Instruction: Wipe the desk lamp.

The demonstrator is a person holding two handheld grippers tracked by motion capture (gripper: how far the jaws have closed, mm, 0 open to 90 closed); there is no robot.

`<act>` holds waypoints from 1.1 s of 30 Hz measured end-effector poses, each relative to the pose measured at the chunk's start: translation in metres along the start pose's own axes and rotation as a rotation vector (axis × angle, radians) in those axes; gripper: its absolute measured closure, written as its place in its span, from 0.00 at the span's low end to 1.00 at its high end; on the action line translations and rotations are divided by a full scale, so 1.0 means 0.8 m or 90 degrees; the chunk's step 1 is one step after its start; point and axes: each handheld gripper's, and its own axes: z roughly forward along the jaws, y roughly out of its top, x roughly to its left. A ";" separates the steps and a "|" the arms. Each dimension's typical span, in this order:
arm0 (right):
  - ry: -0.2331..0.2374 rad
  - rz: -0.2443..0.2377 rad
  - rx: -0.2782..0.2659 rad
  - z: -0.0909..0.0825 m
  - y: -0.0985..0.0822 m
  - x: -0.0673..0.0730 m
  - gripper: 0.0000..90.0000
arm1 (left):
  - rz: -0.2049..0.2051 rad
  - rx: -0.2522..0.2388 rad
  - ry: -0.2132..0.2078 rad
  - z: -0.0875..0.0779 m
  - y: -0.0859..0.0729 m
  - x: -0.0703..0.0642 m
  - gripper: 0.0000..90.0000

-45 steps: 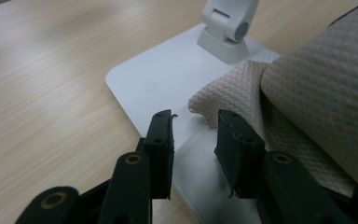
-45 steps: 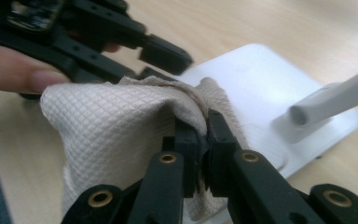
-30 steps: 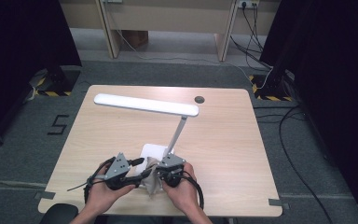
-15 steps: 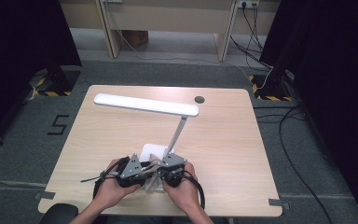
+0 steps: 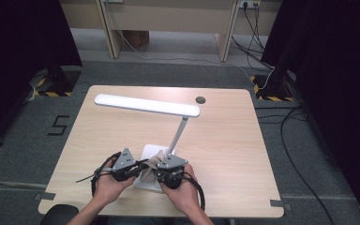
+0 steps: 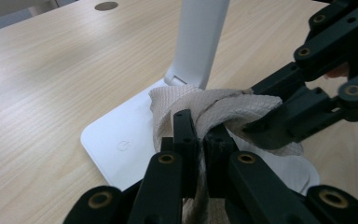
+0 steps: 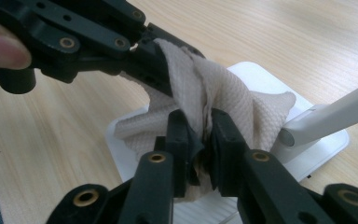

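The cloth (image 5: 150,165) sits bunched on the white lamp base (image 5: 149,152), near the bench (image 5: 225,140) front edge, approx. 6 o'clock in the high view. It's strung between both tools: the left hand-held gripper (image 5: 140,168) is at its 9 o'clock end, the right hand-held gripper (image 5: 155,172) at its 3 o'clock end, so the cloth's long axis runs 9-to-3 across the base.

Left hand-held gripper (image 6: 199,135): jaws have just been closing and now pinch a fold of the cloth (image 6: 214,105) btwn the pads, clamped tight. Right hand-held gripper (image 7: 199,135): jaws have just been opening a little; the cloth (image 7: 223,98) is in the gap and the pads look to be on it, so likely a grip, though looser.

Both hands are equally near; the lamp stem (image 5: 177,136) rises at approx. 1 o'clock from the cloth, just beside it. Judging by this, the next move is likely a wipe or pull along the 9-to-3 line, w/ the stem the thing to avoid snagging.
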 end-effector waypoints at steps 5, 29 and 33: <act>0.000 0.002 -0.007 -0.002 0.001 0.000 0.75 | 0.028 0.011 0.017 0.003 0.004 0.004 0.95; -0.053 0.084 0.040 -0.001 -0.047 -0.051 0.96 | 0.118 0.132 0.078 0.079 0.027 0.041 0.95; -0.058 0.084 0.036 0.006 -0.049 -0.049 0.96 | 0.123 0.136 0.089 0.089 0.031 0.046 0.95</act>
